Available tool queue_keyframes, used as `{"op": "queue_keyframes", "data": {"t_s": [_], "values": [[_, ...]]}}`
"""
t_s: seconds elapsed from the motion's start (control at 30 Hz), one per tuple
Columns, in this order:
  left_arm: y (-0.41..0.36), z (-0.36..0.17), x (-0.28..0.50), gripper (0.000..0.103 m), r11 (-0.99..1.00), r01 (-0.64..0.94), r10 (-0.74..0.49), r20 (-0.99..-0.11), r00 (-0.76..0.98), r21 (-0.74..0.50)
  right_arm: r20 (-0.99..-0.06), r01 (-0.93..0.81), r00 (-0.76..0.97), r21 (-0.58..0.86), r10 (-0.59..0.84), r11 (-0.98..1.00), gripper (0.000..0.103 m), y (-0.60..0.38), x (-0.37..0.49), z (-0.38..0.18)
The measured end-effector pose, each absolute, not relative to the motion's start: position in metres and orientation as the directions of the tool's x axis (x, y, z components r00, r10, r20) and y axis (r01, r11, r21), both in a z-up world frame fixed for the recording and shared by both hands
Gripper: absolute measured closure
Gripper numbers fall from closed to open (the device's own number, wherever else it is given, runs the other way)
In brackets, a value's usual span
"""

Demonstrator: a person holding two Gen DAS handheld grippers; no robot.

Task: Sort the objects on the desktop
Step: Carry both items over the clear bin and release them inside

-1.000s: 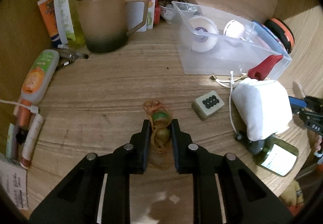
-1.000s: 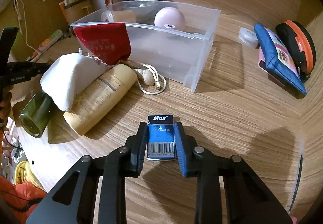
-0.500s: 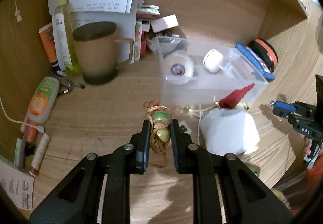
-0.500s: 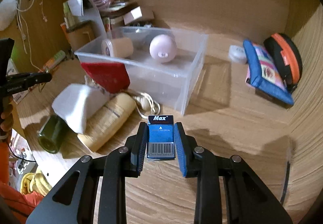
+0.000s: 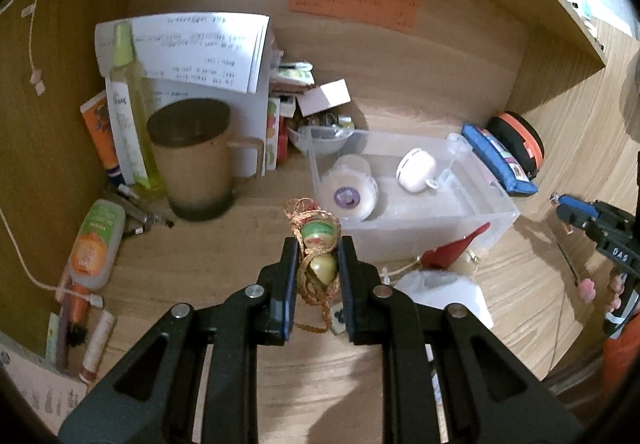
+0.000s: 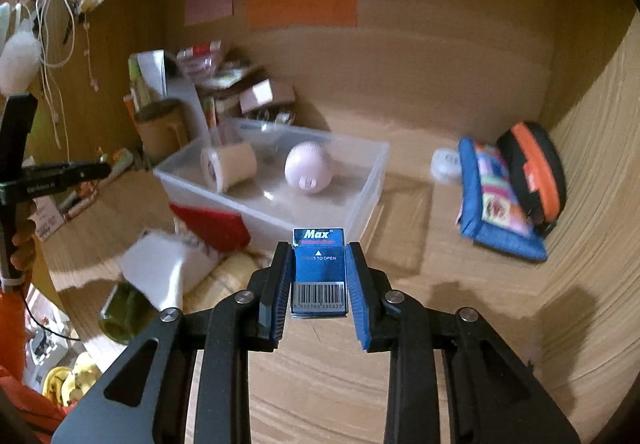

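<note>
Left wrist view, left tool (image 5: 319, 264) clamping beaded cord charm (image 5: 318, 256), right tool (image 6: 319, 272) clamping blue staple box (image 6: 319, 270)

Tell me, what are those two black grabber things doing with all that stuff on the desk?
A person is tidying a messy wooden desk with a grabber in each hand. The left gripper is squeezing a beaded charm wrapped in brown cord, held up in the air. The right gripper is squeezing a small blue Max box, also lifted. Just ahead sits a clear plastic bin with a tape roll and a pink round gadget inside.
</note>
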State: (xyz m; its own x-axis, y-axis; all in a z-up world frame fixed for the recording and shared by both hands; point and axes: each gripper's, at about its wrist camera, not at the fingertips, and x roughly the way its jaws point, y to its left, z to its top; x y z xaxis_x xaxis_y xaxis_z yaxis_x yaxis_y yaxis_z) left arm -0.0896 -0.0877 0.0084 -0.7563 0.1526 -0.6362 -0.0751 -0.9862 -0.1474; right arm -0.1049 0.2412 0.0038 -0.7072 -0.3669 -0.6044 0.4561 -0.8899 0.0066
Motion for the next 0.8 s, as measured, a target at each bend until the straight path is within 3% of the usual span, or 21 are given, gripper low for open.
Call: {"op": "queue_keyframes", "data": {"t_s": [0.3,0.8], "values": [[-0.078,0.025,-0.108,0.084,-0.990,-0.092,0.141,-0.616,-0.775,-0.110,-0.553,0.467,-0.739,-0.008,-0.385,-0.884,0.078,0.237,-0.121,0.030],[-0.050,0.014,-0.163,0.084,-0.982,-0.166,0.185,-0.660,-0.728,-0.093,-0.591,0.526,-0.679,0.021,-0.435,-0.850,0.078,0.209,-0.172,0.013]]}}
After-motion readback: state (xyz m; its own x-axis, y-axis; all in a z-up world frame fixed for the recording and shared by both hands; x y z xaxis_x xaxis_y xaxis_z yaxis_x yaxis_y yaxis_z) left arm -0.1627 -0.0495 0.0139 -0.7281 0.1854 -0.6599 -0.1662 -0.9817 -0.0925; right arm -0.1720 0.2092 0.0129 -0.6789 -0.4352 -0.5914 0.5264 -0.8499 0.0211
